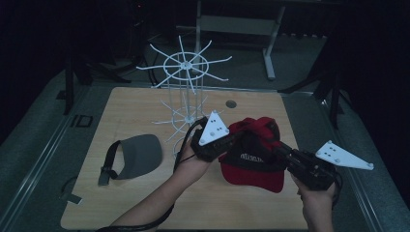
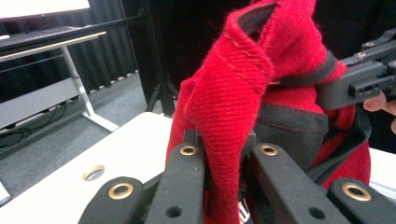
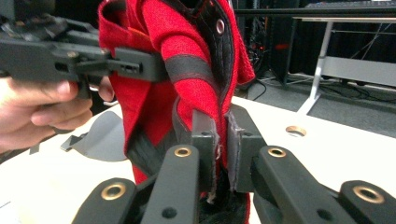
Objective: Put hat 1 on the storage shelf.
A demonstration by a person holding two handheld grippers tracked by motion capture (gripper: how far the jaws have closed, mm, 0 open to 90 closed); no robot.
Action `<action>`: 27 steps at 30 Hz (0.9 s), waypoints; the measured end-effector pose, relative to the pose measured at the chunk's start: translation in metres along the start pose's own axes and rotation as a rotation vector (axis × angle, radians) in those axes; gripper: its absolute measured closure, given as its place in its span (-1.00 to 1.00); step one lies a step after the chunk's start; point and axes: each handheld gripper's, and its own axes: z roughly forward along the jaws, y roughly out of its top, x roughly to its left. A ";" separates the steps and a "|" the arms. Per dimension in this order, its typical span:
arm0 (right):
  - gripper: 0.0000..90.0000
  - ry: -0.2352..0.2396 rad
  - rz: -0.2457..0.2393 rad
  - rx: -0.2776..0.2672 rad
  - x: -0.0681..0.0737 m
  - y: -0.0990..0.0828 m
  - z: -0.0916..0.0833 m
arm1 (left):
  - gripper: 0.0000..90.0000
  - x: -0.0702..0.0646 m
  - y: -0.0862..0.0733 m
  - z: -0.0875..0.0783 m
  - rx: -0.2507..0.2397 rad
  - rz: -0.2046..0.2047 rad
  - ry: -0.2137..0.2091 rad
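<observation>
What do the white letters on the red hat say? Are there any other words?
Red cap: a line of white letters on its front, too small and blurred to read.
Grey visor: no writing that I can see.
White wire rack: no label.
Nothing else bears words or numbers.

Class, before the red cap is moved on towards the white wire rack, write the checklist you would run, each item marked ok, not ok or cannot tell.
1. Left tool pinching the red fabric cap: ok, fabric is clamped between its jaws.
2. Right tool gripping the cap: ok, fabric sits between its pads.
3. Cap lifted off the light wooden table: cannot tell.
4. White wire rack upright: ok.
5. Grey visor apart from the cap: ok.
</observation>
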 end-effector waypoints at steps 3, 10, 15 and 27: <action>0.68 0.001 -0.002 0.013 0.001 -0.003 -0.001 | 0.96 0.000 0.003 -0.001 -0.006 0.000 -0.005; 0.45 0.019 0.011 0.035 0.000 -0.014 -0.002 | 0.96 -0.002 0.011 -0.005 -0.054 0.018 -0.008; 0.12 0.070 0.013 0.045 0.002 -0.018 -0.006 | 0.96 -0.001 0.014 -0.007 -0.061 0.016 -0.002; -0.05 0.232 -0.063 0.024 0.002 -0.014 -0.024 | 0.96 0.003 0.023 -0.021 -0.090 0.009 -0.014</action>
